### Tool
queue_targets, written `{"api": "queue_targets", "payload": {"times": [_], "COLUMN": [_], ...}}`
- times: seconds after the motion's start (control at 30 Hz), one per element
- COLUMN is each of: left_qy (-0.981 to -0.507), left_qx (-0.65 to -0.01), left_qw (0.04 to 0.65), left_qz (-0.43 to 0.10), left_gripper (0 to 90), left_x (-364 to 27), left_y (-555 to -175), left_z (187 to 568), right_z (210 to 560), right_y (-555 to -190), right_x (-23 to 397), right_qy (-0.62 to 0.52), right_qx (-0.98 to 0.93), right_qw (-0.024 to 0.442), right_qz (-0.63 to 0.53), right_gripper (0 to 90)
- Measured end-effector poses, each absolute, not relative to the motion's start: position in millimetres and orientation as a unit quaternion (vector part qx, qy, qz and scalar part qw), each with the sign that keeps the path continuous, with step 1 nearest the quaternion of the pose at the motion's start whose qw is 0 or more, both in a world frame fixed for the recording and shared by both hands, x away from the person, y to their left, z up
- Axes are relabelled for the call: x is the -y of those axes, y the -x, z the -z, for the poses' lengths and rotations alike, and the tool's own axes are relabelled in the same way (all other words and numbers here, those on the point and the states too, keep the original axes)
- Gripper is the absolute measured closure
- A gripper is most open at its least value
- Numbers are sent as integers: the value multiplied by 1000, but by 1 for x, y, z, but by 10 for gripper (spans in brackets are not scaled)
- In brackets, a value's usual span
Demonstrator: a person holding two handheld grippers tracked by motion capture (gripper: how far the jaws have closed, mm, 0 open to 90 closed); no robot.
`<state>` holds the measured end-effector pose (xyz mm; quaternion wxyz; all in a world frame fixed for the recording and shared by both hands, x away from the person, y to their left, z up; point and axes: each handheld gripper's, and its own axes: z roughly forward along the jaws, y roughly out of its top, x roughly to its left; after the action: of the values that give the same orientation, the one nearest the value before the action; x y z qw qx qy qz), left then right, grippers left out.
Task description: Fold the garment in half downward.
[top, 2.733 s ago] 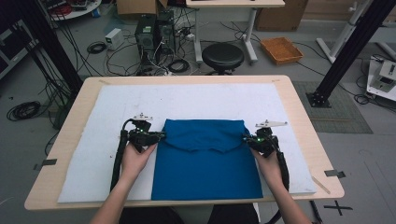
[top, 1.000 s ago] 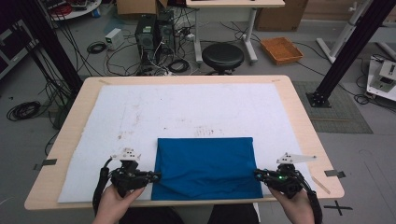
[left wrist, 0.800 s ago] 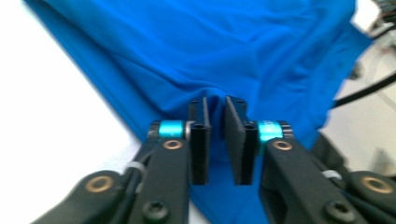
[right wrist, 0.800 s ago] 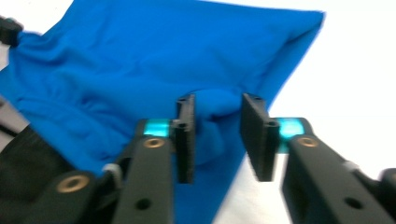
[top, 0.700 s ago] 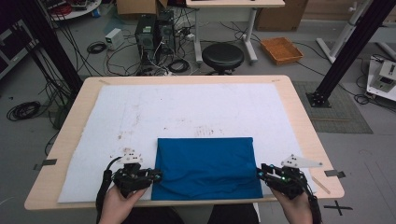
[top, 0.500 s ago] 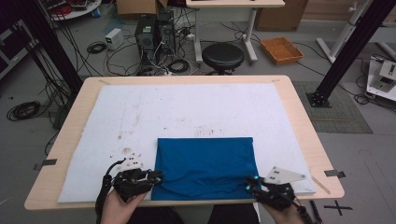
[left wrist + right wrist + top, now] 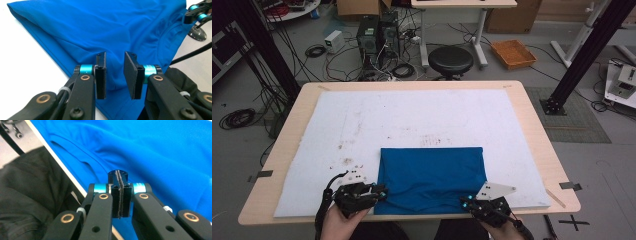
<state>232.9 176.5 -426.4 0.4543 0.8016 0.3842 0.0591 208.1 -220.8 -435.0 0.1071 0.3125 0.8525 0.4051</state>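
One folded blue garment (image 7: 432, 177) lying on one white mat (image 7: 412, 120) at the near edge of one wooden table (image 7: 532, 130). Two grippers, one at each near corner of the cloth. Left gripper (image 7: 374, 192) parted a little, jaws having just been opening, fabric seen between the pads but not pinched. Right gripper (image 7: 468, 202) just closed, pads pressed flat together over the cloth's near edge; cannot tell whether any fabric is caught between them.
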Motion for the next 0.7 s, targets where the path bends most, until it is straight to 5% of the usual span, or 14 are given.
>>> {"api": "queue_targets", "payload": {"times": [0.13, 0.2, 0.3, 0.47, 0.7], "left_qy": [-804, -806, -806, -806, -805], "left_qx": [-378, -375, -373, -375, -373], "left_qw": [455, 454, 455, 455, 459], "left_qz": [-56, -57, -54, -53, -51], "left_gripper": [721, 721, 721, 721, 721], "left_x": [-174, -172, -170, -172, -173], "left_y": [-232, -232, -231, -231, -231], "left_z": [426, 426, 426, 426, 425], "right_z": [430, 432, 441, 444, 432], "right_y": [-202, -204, -212, -214, -204], "right_x": [222, 219, 214, 210, 216], "right_qy": [-307, -304, -307, -297, -300], "right_qx": [-848, -851, -858, -867, -854], "right_qw": [111, 121, 109, 117, 104], "right_qz": [-417, -410, -396, -382, -412], "right_gripper": [900, 771, 727, 854, 862]}}
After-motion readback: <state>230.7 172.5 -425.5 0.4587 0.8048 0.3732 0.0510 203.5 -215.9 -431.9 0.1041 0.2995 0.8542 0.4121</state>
